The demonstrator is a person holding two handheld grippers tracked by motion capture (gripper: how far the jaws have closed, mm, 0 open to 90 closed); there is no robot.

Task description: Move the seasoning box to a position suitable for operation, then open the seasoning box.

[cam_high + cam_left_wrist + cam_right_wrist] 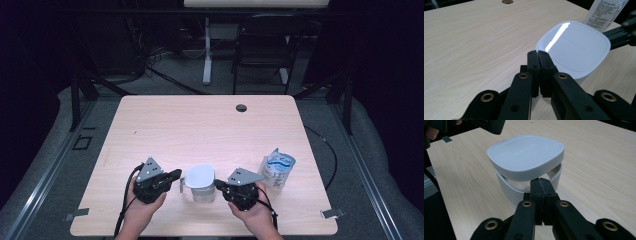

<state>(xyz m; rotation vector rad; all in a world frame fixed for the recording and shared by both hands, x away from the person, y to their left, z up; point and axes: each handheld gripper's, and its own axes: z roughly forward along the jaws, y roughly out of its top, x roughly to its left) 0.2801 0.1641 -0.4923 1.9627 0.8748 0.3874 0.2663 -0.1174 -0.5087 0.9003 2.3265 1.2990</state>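
High view: 2 hand-held grippers flank a white lidded container (200, 183) near the table's (200, 125) front edge, left gripper (175, 176) and right gripper (219, 184) both with jaws pressed together, empty. Lid removal looks under way; next, a jaw must catch the raised rim. A pouch (276, 169) stands nearby; dark room, chair (264, 45) behind.

- In the left gripper view the bottle (605, 12) is cut off by the top edge, and the print on its label is too small to read.
- In the right gripper view the closed right gripper (541, 180) hides the near rim of the container (529, 182).
- The faint writing on the white lid (525, 151) cannot be read.
- In the high view the forearms leave at the bottom edge.
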